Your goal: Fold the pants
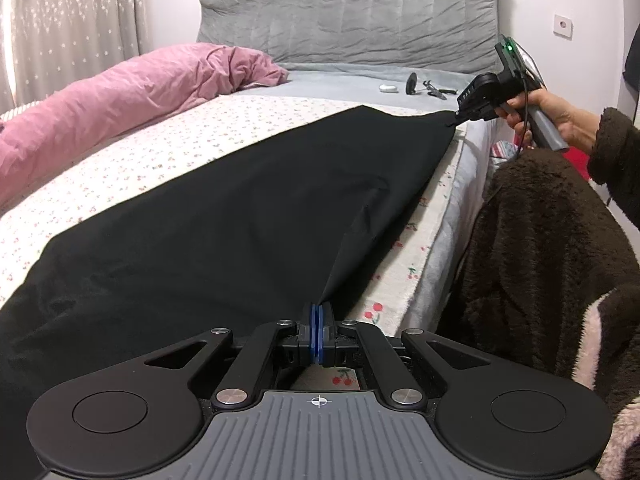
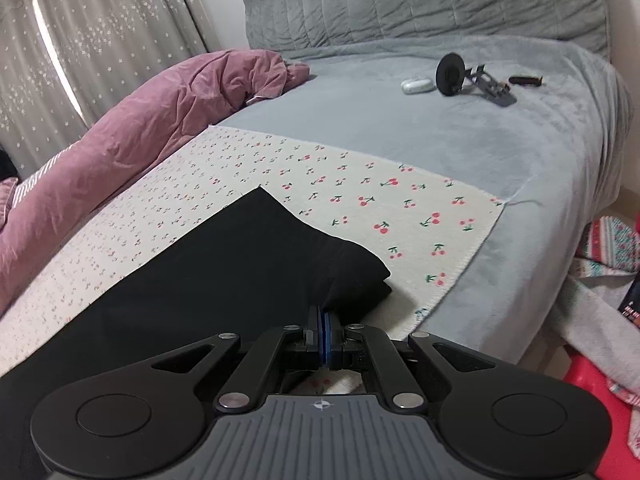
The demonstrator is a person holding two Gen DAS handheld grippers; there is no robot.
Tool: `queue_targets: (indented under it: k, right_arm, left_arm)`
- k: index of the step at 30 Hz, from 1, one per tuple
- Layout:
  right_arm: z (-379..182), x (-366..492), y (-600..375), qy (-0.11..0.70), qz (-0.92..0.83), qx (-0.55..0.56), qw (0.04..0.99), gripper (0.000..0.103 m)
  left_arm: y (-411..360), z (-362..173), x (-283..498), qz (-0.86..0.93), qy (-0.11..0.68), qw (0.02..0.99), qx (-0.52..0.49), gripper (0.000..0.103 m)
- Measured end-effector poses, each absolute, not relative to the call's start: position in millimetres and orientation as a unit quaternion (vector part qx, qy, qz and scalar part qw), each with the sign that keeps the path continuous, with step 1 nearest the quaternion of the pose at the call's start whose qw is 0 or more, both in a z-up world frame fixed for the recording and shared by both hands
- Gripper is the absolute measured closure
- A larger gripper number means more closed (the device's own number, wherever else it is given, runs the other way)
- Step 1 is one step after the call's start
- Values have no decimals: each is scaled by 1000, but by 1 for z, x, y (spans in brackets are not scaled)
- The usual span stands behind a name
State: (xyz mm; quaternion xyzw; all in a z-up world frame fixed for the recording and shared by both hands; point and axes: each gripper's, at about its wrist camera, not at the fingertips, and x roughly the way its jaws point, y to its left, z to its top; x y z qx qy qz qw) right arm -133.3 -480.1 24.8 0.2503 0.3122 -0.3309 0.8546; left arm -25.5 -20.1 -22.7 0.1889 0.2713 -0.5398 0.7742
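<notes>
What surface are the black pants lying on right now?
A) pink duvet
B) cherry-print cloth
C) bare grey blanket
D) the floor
B: the pants lie spread on the cherry-print cloth, which covers the grey blanket; the pink duvet sits bunched off to the side, clear of them.

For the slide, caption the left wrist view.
Both grippers, left and right, pinch black pants stretched along the cherry-print sheet.
</notes>
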Motion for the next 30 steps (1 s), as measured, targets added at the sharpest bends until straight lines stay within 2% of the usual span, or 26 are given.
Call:
queue_targets:
  k: [2,3,5,6,7,8,9,10,11,17,23,26,30]
  right_arm:
    - [19,-131,-481,329,-346,229,848,101]
    - [16,-130,-483,334,-353,222,845,100]
    - [15,-133,-486,330,-361,220,844,94]
    - [17,-135,-487,326,-365,218,844,88]
    - [18,-136,-486,322,-370,213,845,78]
    - [21,-135,-487,322,-376,201,846,73]
    - [24,-133,-488,320,-378,188,848,65]
    - [28,-131,-489,318,-377,177,851,65]
    - [32,-128,-491,316,-374,171,855,65]
    - [43,-93,-502,313,-330,170,874,56]
    - [29,-48,-515,328,-300,187,876,55]
    - [19,-28,-526,339,-299,190,871,55]
    - [7,-6,-547,338,-305,207,866,56]
  left_arm:
    - [-20,-26,-24,-540,285,769,190,102]
    - [-20,-27,-23,-540,293,766,189,96]
    - [-18,-26,-22,-544,298,762,188,94]
    - [-16,-23,-23,-546,299,760,187,90]
    - [-13,-20,-23,-549,300,758,184,81]
    - [-9,-15,-21,-548,296,761,182,76]
    - [-6,-11,-20,-544,290,767,180,61]
    - [-2,-5,-16,-535,283,776,176,47]
    - [3,1,-10,-524,277,788,170,44]
    - [22,19,63,-418,304,847,124,43]
    - [23,-1,164,-311,364,874,83,43]
    - [19,-12,200,-286,387,874,69,47]
    - [12,-27,235,-276,412,867,45,48]
